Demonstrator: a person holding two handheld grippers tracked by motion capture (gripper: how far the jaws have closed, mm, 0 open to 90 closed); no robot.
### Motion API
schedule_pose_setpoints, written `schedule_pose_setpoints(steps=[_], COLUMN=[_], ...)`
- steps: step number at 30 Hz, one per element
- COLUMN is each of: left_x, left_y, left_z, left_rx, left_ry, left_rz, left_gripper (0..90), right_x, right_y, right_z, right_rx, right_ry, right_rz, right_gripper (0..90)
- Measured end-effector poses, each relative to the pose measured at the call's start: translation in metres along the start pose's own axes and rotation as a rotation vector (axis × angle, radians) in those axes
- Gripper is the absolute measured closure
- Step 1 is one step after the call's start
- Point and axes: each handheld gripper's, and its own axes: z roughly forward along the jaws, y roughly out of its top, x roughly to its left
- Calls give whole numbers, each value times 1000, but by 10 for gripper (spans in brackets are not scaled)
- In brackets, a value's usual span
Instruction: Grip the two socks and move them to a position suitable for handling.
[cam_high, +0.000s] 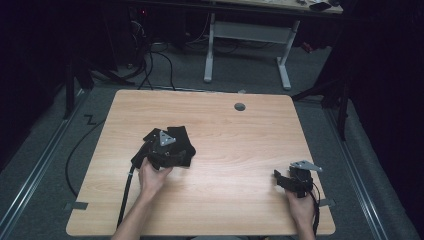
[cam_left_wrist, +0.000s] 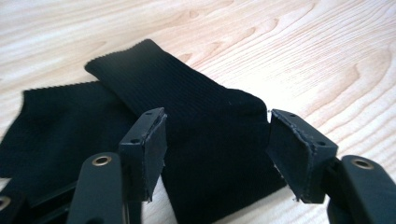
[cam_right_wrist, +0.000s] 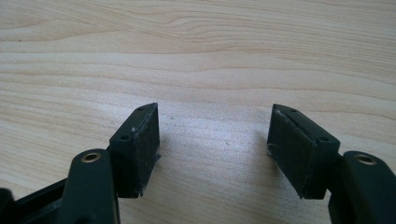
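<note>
A black ribbed cloth (cam_left_wrist: 201, 116) lies on the wooden table (cam_high: 235, 150), one strip of it folded over a second piece (cam_left_wrist: 60, 126) at its left. In the high view the cloth (cam_high: 180, 134) sits left of the table's middle. My left gripper (cam_left_wrist: 215, 128) is open, its pads standing either side of the strip without pressing on it. From above, the left gripper (cam_high: 170, 150) rests over the cloth with a hand behind it. My right gripper (cam_right_wrist: 215, 123) is open above bare wood, with nothing between its pads. It (cam_high: 281, 179) sits near the table's front right corner.
A round cable hole (cam_high: 239, 106) is near the table's far edge. Beyond the table stand the white legs of another desk (cam_high: 209, 50) and cables on the floor (cam_high: 150, 60). A cable (cam_high: 125, 192) trails from the left gripper over the front edge.
</note>
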Motion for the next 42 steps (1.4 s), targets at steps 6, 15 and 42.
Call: schedule_pose_setpoints(steps=[6, 15, 42], left_x=[-2, -5, -15], left_y=[-3, -6, 20], left_z=[16, 27, -14], left_rx=[48, 88, -69], left_ry=[4, 30, -12], left_rz=[-10, 22, 48], left_gripper=[396, 504, 847], right_x=[0, 0, 0], right_y=[0, 0, 0], right_z=[0, 0, 0], right_rx=[0, 0, 0], right_ry=[0, 0, 1], right_rz=[0, 0, -1], right_gripper=[345, 345, 343])
